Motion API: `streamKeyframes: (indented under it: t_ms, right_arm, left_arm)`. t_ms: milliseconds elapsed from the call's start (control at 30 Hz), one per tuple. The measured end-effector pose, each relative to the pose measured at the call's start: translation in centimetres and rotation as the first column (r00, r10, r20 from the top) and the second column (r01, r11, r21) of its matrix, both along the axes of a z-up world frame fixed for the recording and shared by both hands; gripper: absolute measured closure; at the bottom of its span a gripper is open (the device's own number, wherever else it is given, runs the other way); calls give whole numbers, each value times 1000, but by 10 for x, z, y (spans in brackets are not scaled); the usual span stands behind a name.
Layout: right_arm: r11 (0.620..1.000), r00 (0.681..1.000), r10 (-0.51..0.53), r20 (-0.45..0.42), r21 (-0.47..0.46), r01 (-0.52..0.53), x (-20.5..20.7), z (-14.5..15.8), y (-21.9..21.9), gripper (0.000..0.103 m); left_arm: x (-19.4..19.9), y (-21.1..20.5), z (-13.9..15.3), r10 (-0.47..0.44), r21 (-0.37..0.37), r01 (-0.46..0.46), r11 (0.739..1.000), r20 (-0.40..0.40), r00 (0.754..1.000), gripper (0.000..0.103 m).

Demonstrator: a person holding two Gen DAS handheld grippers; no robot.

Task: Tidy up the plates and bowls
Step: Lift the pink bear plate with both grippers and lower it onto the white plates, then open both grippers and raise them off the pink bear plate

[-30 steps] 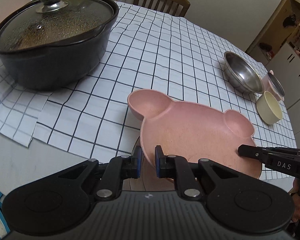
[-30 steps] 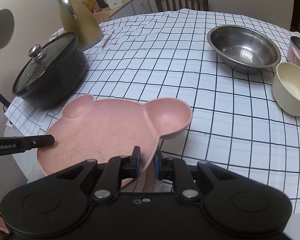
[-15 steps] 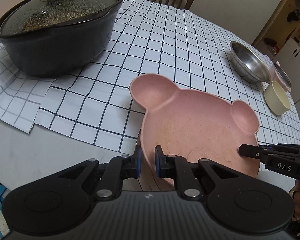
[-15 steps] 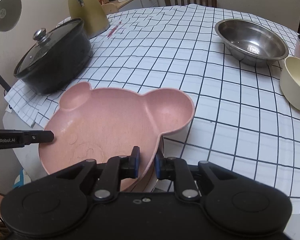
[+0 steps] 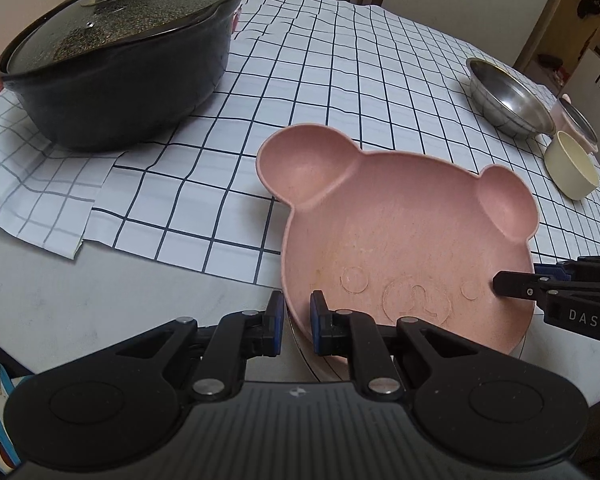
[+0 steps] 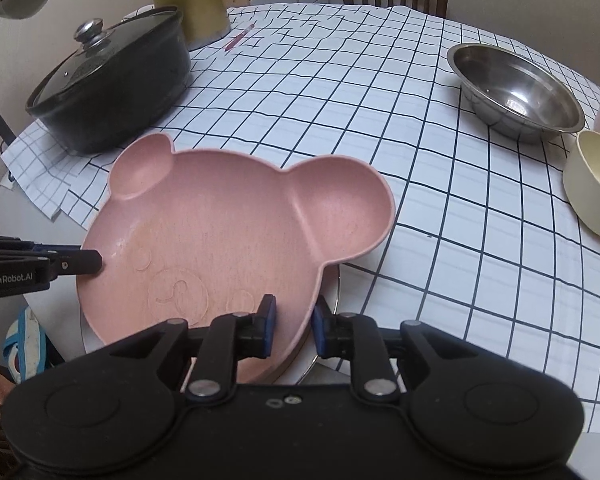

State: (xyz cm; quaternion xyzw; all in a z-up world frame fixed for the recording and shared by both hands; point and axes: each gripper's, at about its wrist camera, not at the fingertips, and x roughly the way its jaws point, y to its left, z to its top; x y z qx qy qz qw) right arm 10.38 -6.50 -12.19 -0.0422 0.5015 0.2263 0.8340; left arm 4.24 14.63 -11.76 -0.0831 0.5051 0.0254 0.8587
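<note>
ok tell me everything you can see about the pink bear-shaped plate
The pink bear-shaped plate looks like speckled matte plastic: one wide main well with faint embossed circles, plus two round ear compartments. It is empty and tilted at the table's near edge, over a round metal-rimmed dish. The left gripper and right gripper each pinch its rim.

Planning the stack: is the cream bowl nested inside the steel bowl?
No, the small cream ceramic bowl sits on the checked tablecloth beside the empty round steel bowl.

A wide stretch of checked cloth (image 6: pixel 340 112) lies open mid-table. The black lidded pot (image 6: pixel 116 80) blocks the left side; the steel bowl (image 6: pixel 516 88) and cream bowl (image 6: pixel 592 188) crowd the right edge.
</note>
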Motion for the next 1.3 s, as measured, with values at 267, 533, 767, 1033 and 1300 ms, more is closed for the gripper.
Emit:
streamKeyframes:
  t_ms: [267,533,767,1033,1300]
  right_arm:
    - [1000,1000,-3,-4,-14,3,-2,4,1,78]
    - [999,1000,-21,23,-30,21,-9,14,-4,52]
    - [1000,999,-25,42,1,25,-17,30,-13,47]
    - [999,992,-2,125,42,-3,-34,63,-19,39]
    - [997,981,-10,194,81,-5,-45,88,-29,24]
  left_arm:
    - [-6,-2,4,-7,13,6,1000,10,1000,90]
    - [-14,-4,13,-13,25,12,1000,37,999,90]
    - [-24,-13,31,-37,30,34,999,86,996,90]
    - [-30,-32,59,-72,25,69,997,155,985,87]
    - [-33,-54,83,-102,24,100,995,226,969,64]
